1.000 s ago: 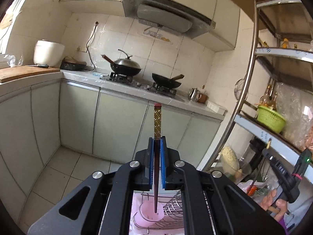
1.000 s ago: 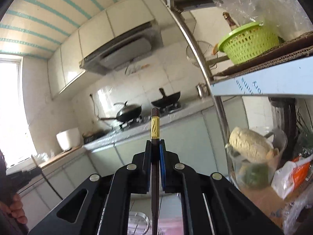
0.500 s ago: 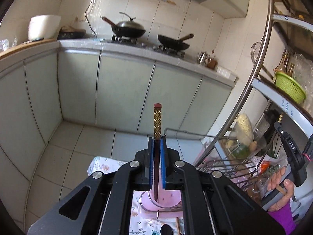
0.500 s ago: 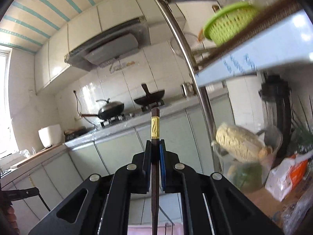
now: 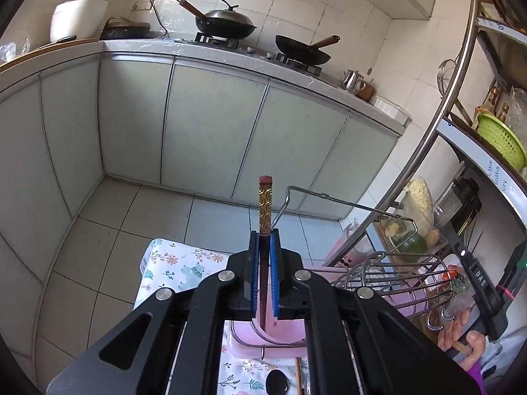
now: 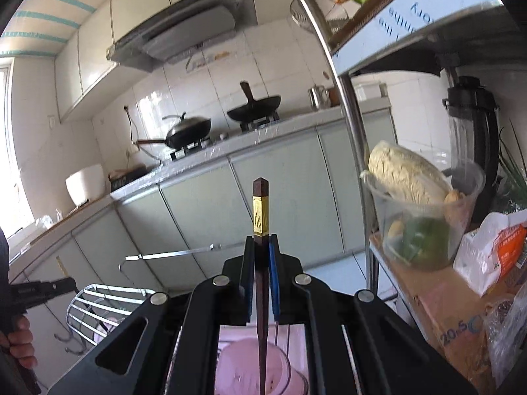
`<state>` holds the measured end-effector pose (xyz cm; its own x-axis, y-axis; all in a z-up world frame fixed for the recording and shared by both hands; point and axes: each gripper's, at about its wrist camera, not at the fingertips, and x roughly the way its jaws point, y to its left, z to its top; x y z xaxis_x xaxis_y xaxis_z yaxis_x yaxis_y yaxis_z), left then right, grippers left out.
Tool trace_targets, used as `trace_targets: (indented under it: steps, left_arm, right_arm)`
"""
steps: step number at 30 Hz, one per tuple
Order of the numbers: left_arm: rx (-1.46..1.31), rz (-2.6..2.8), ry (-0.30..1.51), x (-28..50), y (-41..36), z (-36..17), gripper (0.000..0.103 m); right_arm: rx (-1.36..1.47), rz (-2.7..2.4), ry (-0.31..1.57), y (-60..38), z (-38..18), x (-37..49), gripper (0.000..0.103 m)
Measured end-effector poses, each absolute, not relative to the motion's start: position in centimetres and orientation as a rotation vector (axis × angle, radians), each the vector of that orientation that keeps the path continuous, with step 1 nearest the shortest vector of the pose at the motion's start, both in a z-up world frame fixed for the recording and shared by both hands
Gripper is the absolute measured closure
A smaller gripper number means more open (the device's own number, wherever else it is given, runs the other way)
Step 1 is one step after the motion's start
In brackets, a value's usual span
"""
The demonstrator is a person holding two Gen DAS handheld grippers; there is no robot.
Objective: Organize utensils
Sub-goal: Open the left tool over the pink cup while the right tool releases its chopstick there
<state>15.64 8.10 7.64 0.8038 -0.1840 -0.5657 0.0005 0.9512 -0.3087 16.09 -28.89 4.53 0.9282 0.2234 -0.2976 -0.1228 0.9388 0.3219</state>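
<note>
The left tongs (image 5: 264, 256) are pinching a dark chopstick (image 5: 265, 207) with a gold spiral-patterned band and a red end cap, its long axis upright along the fingers, decorated end up and thin end pointing down. Directly beneath that thin end sits the pink cup (image 5: 273, 332) of the wire utensil rack (image 5: 388, 273), standing on a floral-clothed bench (image 5: 171, 270). The right tongs (image 6: 262, 256) are likewise pressed onto a second dark chopstick (image 6: 261, 210), this one with a gold leaf-patterned band, held upright too; its lower end hangs just over the same pink cup (image 6: 243, 365) in the right wrist view. Judging by how both sticks line up with the cup's mouth, the coming move is a straight drop, and neither hand looks clearly nearer. A black pebble-like object (image 5: 277, 382) lies on the cloth
</note>
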Motion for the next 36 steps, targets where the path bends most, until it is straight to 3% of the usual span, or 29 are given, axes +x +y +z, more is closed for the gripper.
trace_targets:
  steps: [3, 6, 8, 9, 20, 22, 28, 36]
  left_arm:
    - [-0.318, -0.1, 0.631, 15.5, 8.3, 7.6, 0.095]
    - [-0.335, -0.094, 0.62, 15.1, 8.6, 7.8, 0.079]
    - [-0.339, -0.093, 0.606, 14.7, 8.8, 8.1, 0.072]
    - [-0.337, -0.094, 0.6, 14.5, 8.8, 8.3, 0.071]
    - [-0.35, -0.062, 0.526, 11.6, 10.1, 10.2, 0.069]
    - [-0.348, -0.062, 0.522, 10.9, 10.1, 10.4, 0.069]
    - [-0.327, -0.07, 0.544, 8.4, 9.5, 9.4, 0.069]
    - [-0.322, -0.099, 0.705, 7.2, 7.6, 4.0, 0.069]
  right_arm:
    - [0.304, 0.202, 0.376, -28.7, 4.2, 16.3, 0.093]
    - [0.324, 0.216, 0.409, -28.9, 3.8, 16.4, 0.089]
    - [0.34, 0.221, 0.42, -29.1, 3.8, 16.3, 0.079]
    - [0.353, 0.224, 0.422, -29.3, 3.7, 16.2, 0.072]
    - [0.376, 0.216, 0.386, -30.9, 5.2, 12.5, 0.068]
    - [0.378, 0.22, 0.385, -31.0, 5.2, 11.4, 0.056]
    - [0.365, 0.227, 0.412, -30.8, 4.4, 8.2, 0.056]
    - [0.347, 0.232, 0.514, -29.3, 1.0, 6.2, 0.056]
